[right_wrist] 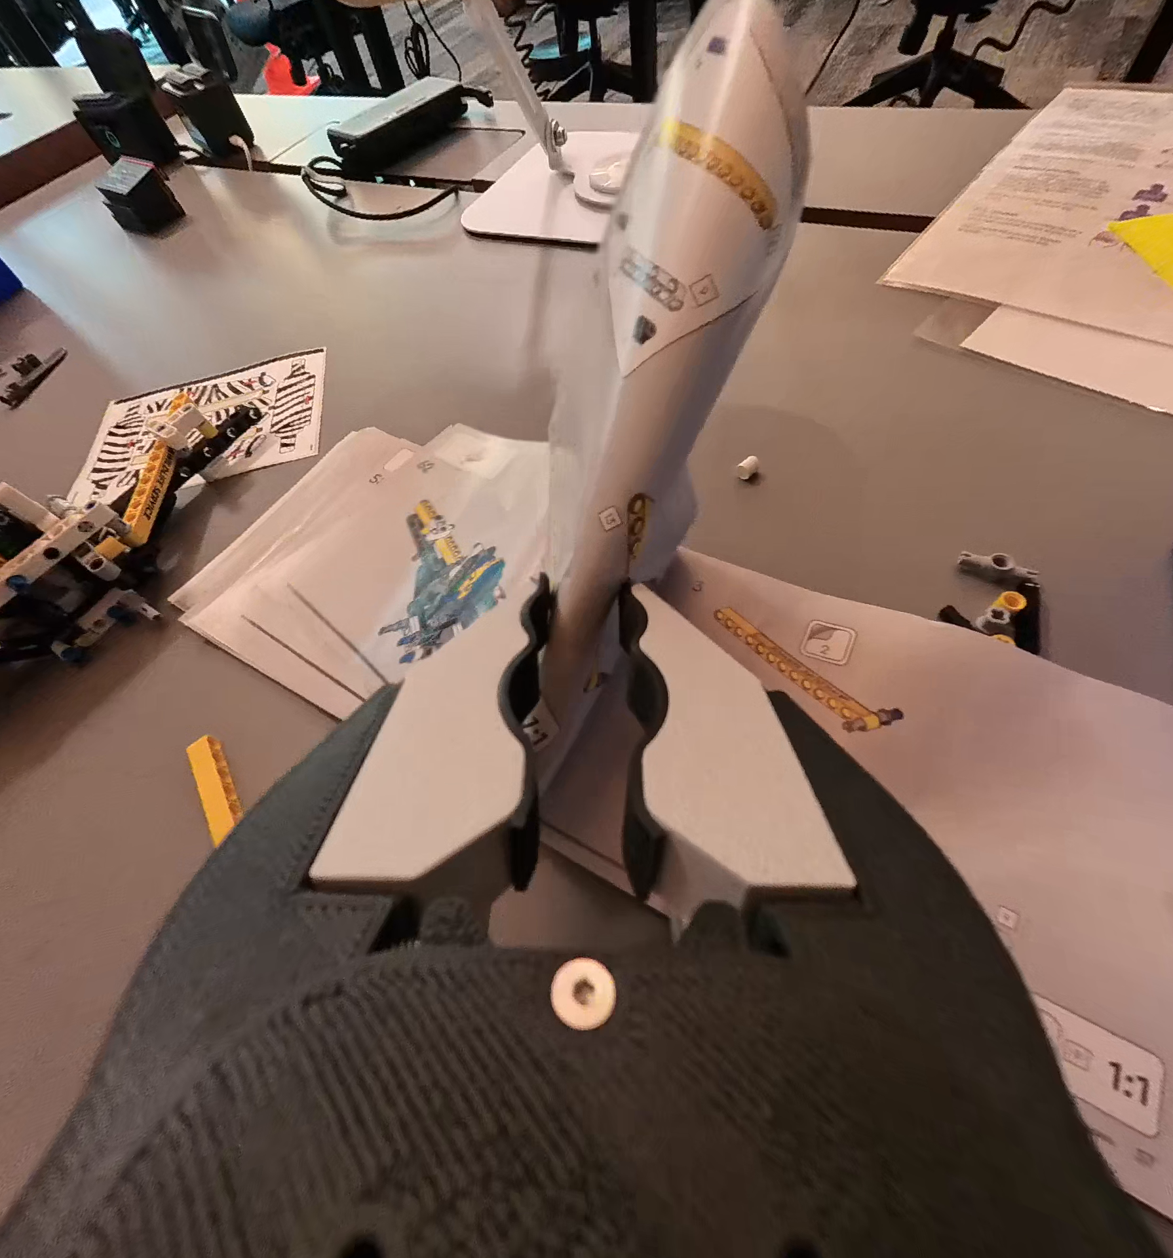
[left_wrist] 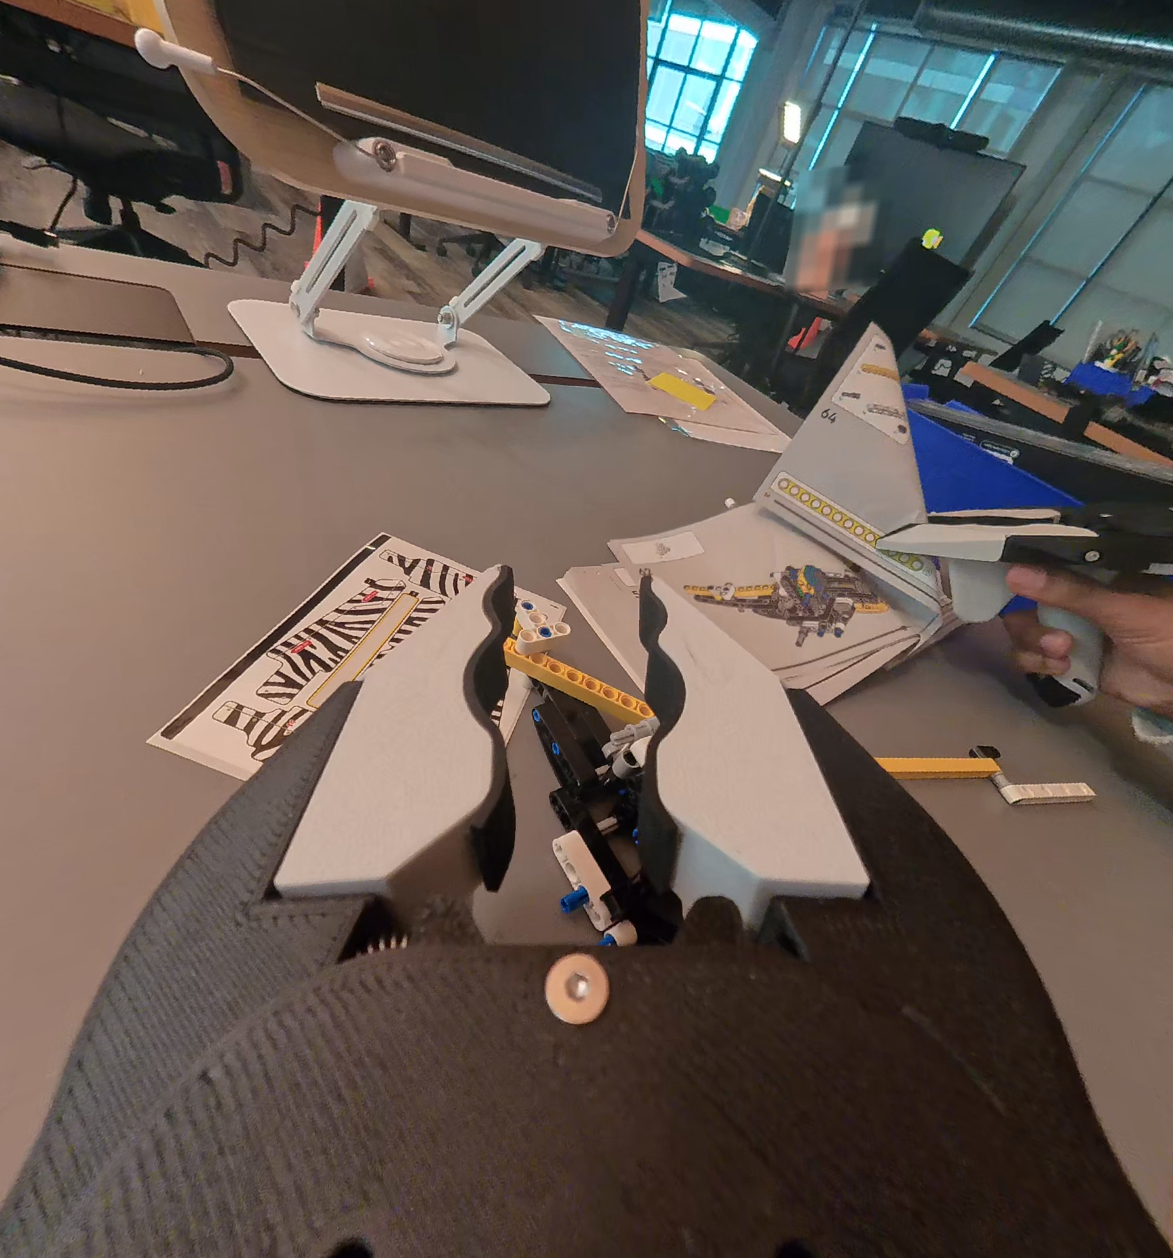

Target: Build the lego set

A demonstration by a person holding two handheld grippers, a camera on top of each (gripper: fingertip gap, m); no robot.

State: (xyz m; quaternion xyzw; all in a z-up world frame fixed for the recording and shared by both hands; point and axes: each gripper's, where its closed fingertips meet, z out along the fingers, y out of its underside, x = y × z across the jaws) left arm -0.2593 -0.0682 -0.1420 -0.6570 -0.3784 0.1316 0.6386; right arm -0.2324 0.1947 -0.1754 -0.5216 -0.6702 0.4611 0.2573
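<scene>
My left claw (left_wrist: 573,599) is open wide, its fingers on either side of the half-built model (left_wrist: 594,769) of black, yellow and white pieces that rests on the counter (left_wrist: 161,510), gripping nothing. The model's far end lies on the striped sticker sheet (left_wrist: 311,653). My right claw (right_wrist: 587,599) is closed on a page (right_wrist: 679,327) of the instruction booklet (right_wrist: 944,783), pinching it near its lower edge so the page stands up from the open booklet lying flat on the counter. A loose yellow beam (right_wrist: 215,783) lies on the counter between the model (right_wrist: 59,544) and the booklet. A white monitor stand (left_wrist: 393,361) sits toward the far edge of the counter, and a blue bin (left_wrist: 965,470) stands beyond the booklet
</scene>
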